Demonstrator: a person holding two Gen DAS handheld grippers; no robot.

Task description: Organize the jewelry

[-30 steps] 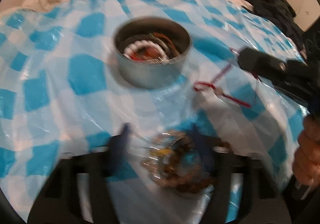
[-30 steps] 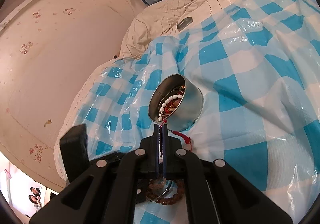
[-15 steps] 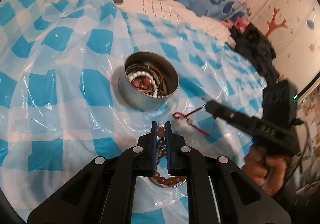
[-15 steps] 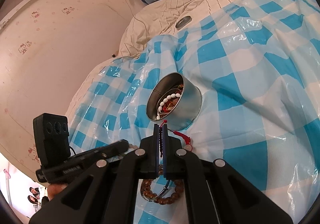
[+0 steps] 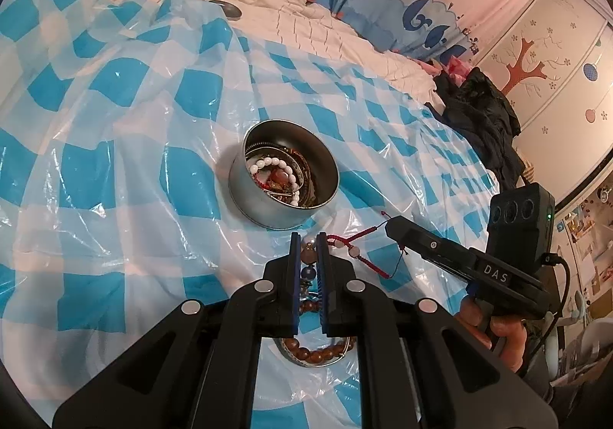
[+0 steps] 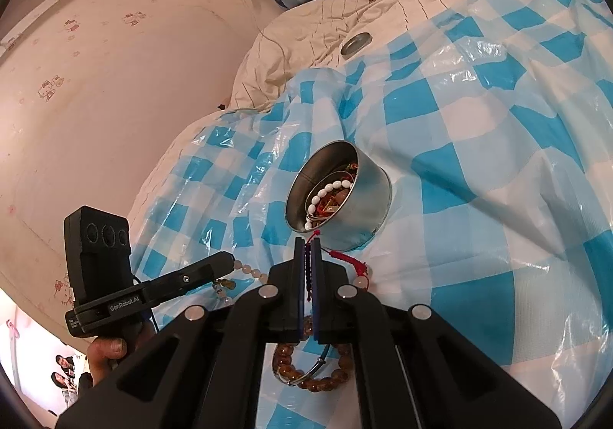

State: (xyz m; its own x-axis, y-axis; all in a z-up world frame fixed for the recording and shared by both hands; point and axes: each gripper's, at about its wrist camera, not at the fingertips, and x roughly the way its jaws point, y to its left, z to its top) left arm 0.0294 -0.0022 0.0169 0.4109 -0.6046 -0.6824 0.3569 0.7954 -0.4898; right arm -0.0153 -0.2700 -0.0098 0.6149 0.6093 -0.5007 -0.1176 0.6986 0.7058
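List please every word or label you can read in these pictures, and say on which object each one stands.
"DAS": on the body of the right gripper.
"GenRobot.AI": on the body of the left gripper; a smaller line under it is too small to read.
No other text can be read.

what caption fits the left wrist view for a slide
Left gripper shut on a bead bracelet near the jewelry tin; right gripper holds a red cord.

Both wrist views near tin [image 5: 283, 184]
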